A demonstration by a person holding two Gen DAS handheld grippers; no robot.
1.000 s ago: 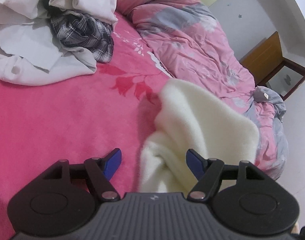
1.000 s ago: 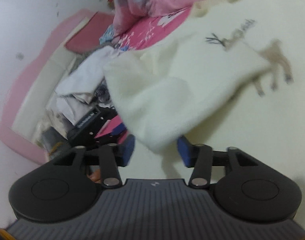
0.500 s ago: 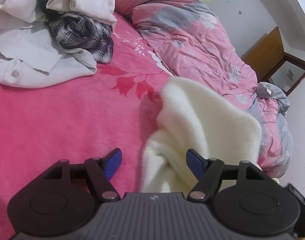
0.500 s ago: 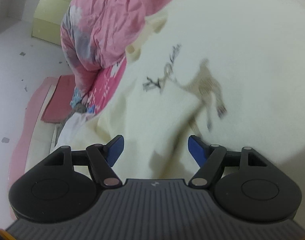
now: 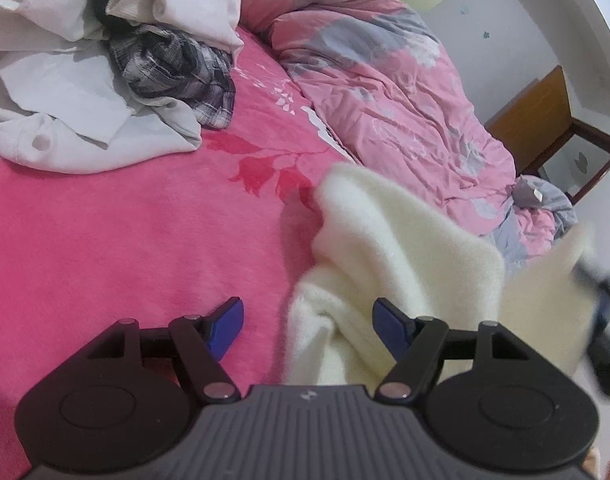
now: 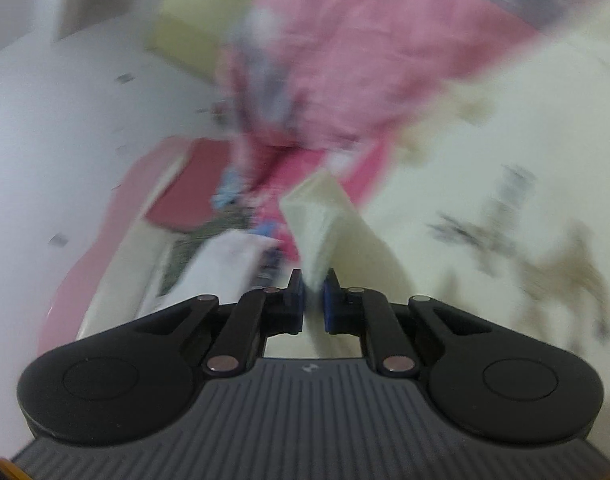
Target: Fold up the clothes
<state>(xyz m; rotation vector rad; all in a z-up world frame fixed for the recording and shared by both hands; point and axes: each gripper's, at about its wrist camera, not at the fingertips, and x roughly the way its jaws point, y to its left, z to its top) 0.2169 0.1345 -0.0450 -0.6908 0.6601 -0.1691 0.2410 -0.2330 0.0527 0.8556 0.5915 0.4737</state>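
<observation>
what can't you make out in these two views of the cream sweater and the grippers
- Right wrist view: motion blur smears the print on the cream sweater; only the fold pinched in the right gripper reads clearly.
- Left wrist view: the left gripper body hides the sweater's near edge.
- Left wrist view: a dark blurred shape at the right edge cannot be identified.
- Left wrist view: the clothes pile is cut off at the frame's top left.

The left gripper (image 5: 307,322) hung wide open at the bottom of the frame over a pink blanket (image 5: 125,240), a cream fleece garment (image 5: 405,248) bunched against its right finger; crumpled clothes (image 5: 105,72) lay upper left.
</observation>
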